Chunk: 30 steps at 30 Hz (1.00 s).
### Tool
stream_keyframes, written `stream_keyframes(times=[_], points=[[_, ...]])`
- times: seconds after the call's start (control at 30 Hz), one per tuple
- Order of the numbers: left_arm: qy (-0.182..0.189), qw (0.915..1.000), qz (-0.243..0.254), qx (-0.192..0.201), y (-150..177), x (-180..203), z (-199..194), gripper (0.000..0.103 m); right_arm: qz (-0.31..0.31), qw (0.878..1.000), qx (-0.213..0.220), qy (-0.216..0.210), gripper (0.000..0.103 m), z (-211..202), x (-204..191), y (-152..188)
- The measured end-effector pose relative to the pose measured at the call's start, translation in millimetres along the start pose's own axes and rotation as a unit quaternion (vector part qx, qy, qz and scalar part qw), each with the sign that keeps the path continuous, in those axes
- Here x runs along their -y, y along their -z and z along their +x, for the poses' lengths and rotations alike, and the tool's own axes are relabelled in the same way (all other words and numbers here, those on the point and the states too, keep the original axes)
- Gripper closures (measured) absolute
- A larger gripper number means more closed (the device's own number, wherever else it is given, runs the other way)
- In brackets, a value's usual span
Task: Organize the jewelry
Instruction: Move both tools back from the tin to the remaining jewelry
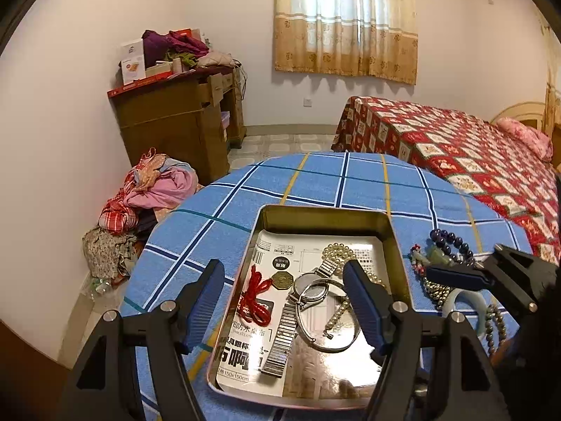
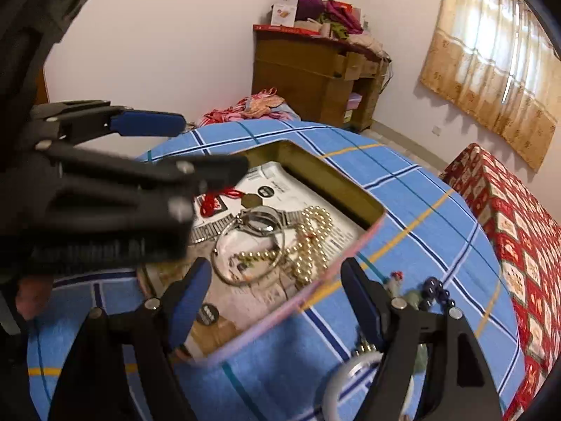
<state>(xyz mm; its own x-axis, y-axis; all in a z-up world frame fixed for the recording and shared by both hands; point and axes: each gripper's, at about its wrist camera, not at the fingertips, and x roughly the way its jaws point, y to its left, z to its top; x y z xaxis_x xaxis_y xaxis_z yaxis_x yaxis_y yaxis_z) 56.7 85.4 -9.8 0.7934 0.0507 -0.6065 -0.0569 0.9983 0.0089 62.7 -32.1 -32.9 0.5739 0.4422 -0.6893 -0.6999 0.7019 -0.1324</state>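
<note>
- The left gripper (image 1: 284,301) is held with jaws apart and empty above the shallow rectangular metal tin (image 1: 394,242).
- The right gripper (image 2: 277,298) is spread wide over the tin's right rim, nothing clamped.
- A silver watch (image 1: 301,301), pearl strand (image 1: 338,252) and red cord (image 1: 257,294) are seen inside the tin.
- A dark bead bracelet (image 1: 450,240) is seen right of the tin.

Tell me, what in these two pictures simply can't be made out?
- Pale bangle: right view, half hidden behind the right gripper, cut by the bottom edge.
- Pearl necklace: left view, partly covered by the left gripper's blue finger.
- Red cord: right view, mostly hidden by the blurred left gripper.
- Print on the paper lining the tin: too small.
</note>
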Motion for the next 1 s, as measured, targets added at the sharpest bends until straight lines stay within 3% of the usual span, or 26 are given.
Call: stream_keyframes(times=[0.27,0.5,0.77,0.83,0.87,1.0], points=[[0.014,0.9998,-0.011,0.002,10,20,-20,0.033,0.058,0.997,0.000,0.041,0.022,-38,46,38],[0.033,0.9989,0.033,-0.009,23,68,-22,0.033,0.156,0.982,-0.027,0.103,0.020,-64,97,92],[0.048,0.9954,0.080,-0.024,32,110,-17,0.033,0.169,0.981,-0.033,0.092,0.020,-64,105,115],[0.049,0.9939,0.093,-0.031,33,121,-12,0.035,0.158,0.983,-0.037,0.087,0.028,-59,102,113],[0.052,0.9931,0.098,-0.035,34,125,-9,0.040,0.151,0.984,-0.042,0.085,0.030,-55,101,110],[0.061,0.9900,0.115,-0.052,39,142,2,0.050,0.138,0.985,-0.066,0.080,0.051,-38,97,108]])
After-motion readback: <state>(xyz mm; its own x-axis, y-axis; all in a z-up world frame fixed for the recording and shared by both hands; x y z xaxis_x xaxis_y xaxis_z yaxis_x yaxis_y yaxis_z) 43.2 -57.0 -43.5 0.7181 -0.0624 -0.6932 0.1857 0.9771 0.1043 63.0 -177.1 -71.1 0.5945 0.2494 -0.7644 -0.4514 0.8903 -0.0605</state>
